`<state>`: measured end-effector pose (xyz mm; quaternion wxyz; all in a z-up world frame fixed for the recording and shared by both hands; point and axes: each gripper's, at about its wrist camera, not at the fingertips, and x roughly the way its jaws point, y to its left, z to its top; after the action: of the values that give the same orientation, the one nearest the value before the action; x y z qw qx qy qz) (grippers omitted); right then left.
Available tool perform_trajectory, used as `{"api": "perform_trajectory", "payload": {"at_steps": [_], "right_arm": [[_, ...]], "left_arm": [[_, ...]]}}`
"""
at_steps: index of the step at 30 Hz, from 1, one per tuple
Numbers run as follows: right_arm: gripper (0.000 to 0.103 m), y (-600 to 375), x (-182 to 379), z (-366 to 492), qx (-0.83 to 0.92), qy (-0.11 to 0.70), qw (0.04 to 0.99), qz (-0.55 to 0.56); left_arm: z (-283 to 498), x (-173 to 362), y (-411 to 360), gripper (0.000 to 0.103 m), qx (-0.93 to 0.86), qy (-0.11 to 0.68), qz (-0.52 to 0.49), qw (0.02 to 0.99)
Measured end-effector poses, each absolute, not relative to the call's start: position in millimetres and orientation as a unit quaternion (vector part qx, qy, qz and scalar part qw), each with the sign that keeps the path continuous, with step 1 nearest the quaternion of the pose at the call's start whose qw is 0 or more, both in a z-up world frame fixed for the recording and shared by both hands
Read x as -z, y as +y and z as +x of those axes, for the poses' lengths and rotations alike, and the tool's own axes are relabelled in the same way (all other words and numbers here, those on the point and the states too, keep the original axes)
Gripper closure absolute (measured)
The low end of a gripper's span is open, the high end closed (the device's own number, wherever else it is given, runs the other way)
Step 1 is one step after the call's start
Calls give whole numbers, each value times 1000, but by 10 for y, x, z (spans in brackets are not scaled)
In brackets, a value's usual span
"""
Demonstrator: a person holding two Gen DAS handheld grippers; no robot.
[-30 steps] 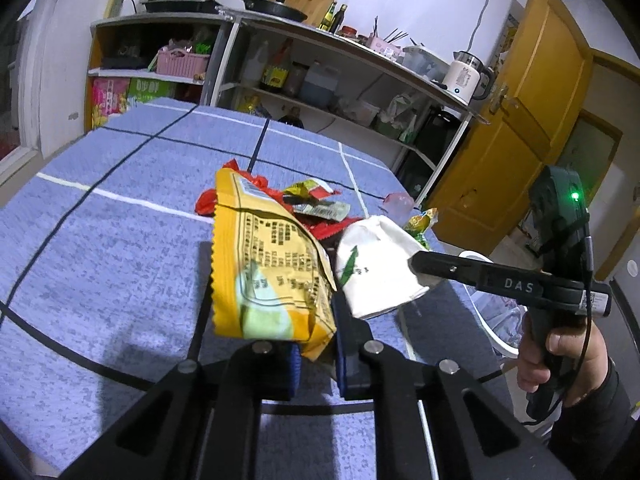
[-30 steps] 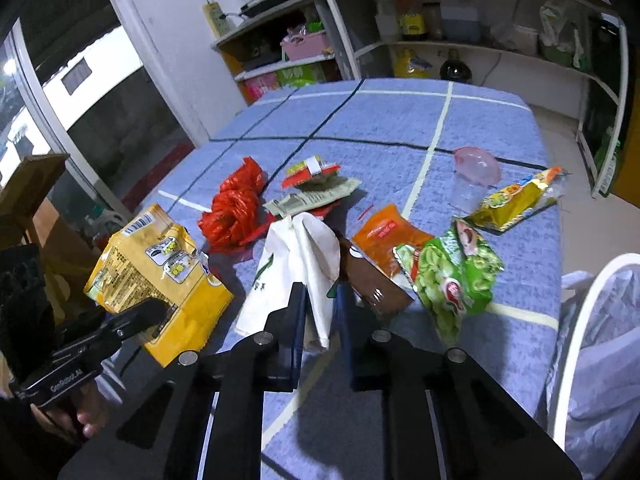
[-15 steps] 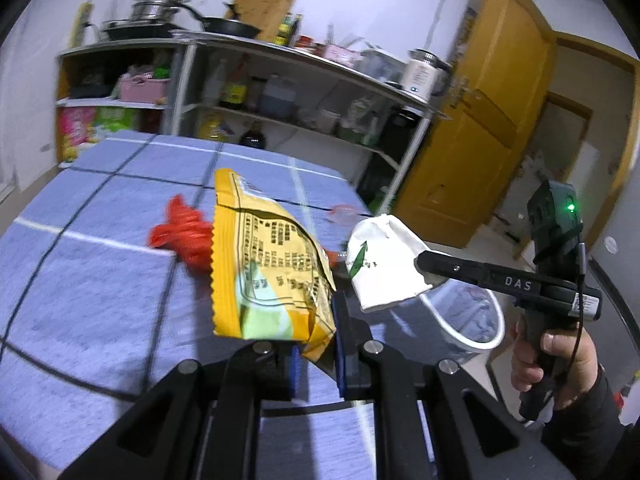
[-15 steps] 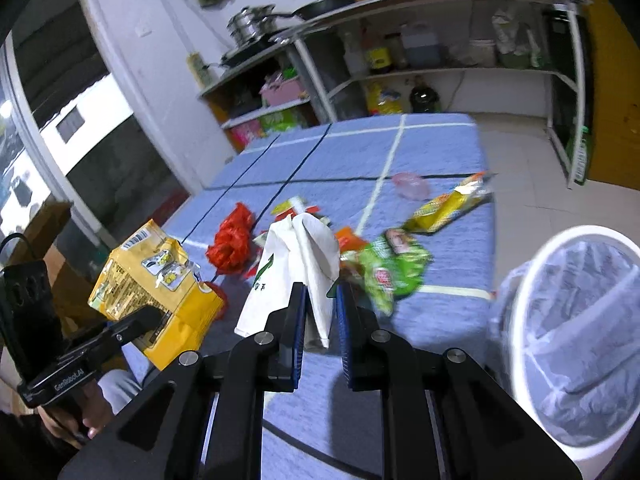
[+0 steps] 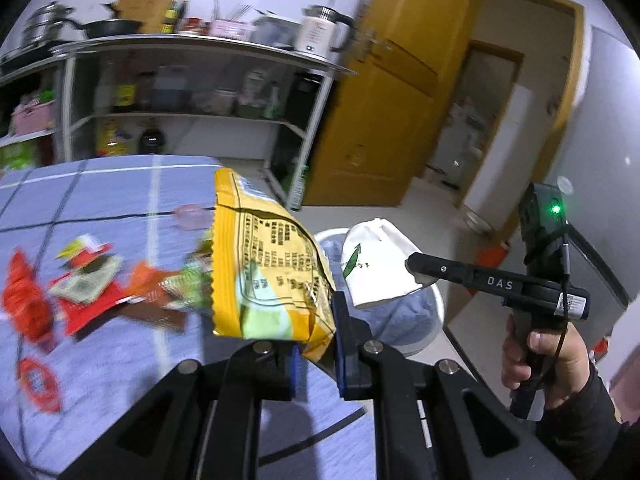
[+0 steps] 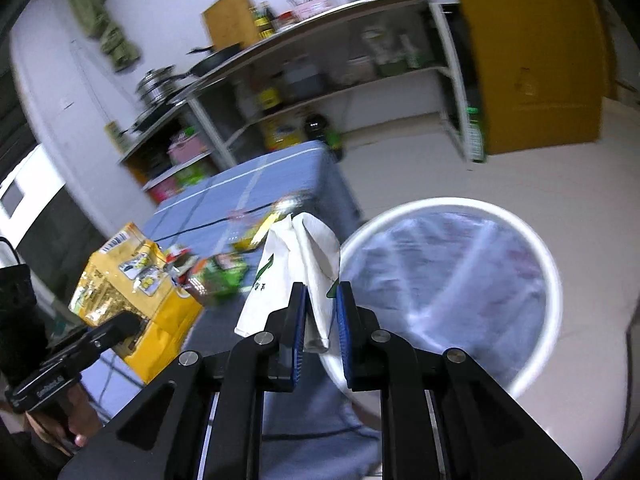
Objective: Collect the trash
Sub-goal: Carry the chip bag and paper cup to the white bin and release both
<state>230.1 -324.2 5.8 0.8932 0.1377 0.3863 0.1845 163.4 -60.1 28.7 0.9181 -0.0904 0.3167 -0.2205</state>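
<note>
The left gripper (image 5: 314,354) pinches a yellow snack bag (image 5: 268,264) in its jaws, the right gripper (image 6: 320,334) a white paper bag (image 6: 298,264), lower centre, beside the lined bin (image 6: 448,296). Neither is dropped yet; wrappers (image 5: 100,292) remain on the desk (image 5: 120,184).

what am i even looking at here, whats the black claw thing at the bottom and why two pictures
No robot here: a person carries a hand-held gripper in each hand, each with a camera looking along its two fingers. One picture comes from each.

The left hand-held gripper is shut on a yellow snack bag. The right hand-held gripper is shut on a white paper bag. Each view also shows the other tool from the side.

More wrappers lie on the blue table. Beside it stands a white-rimmed bin with a liner.
</note>
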Motion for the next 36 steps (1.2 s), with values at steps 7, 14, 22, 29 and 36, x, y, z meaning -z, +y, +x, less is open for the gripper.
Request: {"api": "perform_trajectory", "payload": {"at_steps": [7,14,22,29,36], "right_arm": [[87,-3703,173,2364,-116,405,894,155],[86,-3979,400,2453,-76,430,882,179],[82,-4022,527,2475,-55,445,876,177],[82,-4014,447,2435,-51,430,884,177],[81,-3873,193,2288,-88,381,902,180]], "left_arm": [[1989,-89,-1175,90,259,348,-62,899],[2271,118,-1535,89,294,384,-50,874],[2436,268,-1638,67,293,411,-40,862],[2369,225,-1522,57,290,405,-54,865],[2227,5,-1237,57,278,371,-65,884]]}}
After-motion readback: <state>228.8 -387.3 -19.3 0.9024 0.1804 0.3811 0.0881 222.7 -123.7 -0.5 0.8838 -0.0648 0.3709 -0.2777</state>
